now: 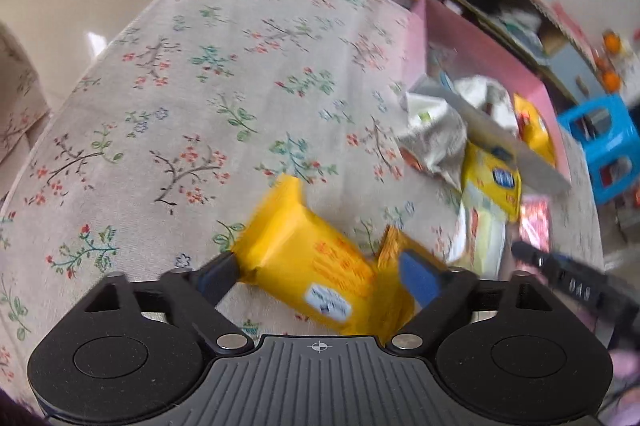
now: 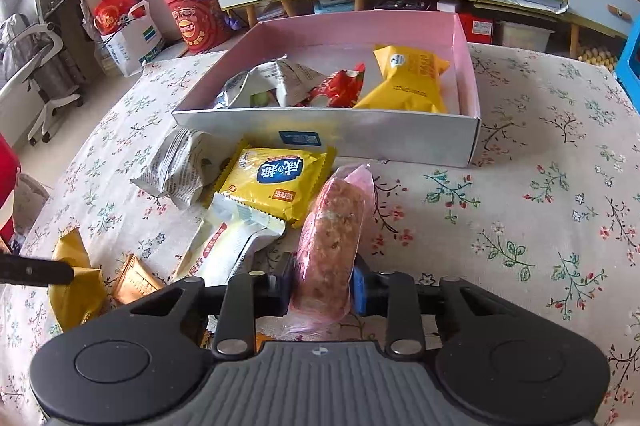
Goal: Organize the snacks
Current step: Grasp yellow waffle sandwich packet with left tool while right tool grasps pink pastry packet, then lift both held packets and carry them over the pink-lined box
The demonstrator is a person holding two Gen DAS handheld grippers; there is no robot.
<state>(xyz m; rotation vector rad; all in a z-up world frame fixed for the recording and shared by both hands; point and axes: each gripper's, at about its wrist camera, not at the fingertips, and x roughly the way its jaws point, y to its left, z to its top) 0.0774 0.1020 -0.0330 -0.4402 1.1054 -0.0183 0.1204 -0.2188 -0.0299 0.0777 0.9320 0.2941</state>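
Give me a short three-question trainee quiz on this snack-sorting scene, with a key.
1. True or false: the pink-lined box already holds snacks.
2. What sits between the right gripper pads? A) pink-wrapped snack bar B) a banana C) a red can
3. Fill in: the left gripper has an orange-yellow ____ between its fingers.

Key: 1 true; 2 A; 3 packet.

Bench (image 2: 540,186) covered by floral cloth. Directly on it: open pink box (image 2: 360,138), grey-printed packet (image 2: 176,170), yellow biscuit packet (image 2: 276,182), white packet (image 2: 236,246).
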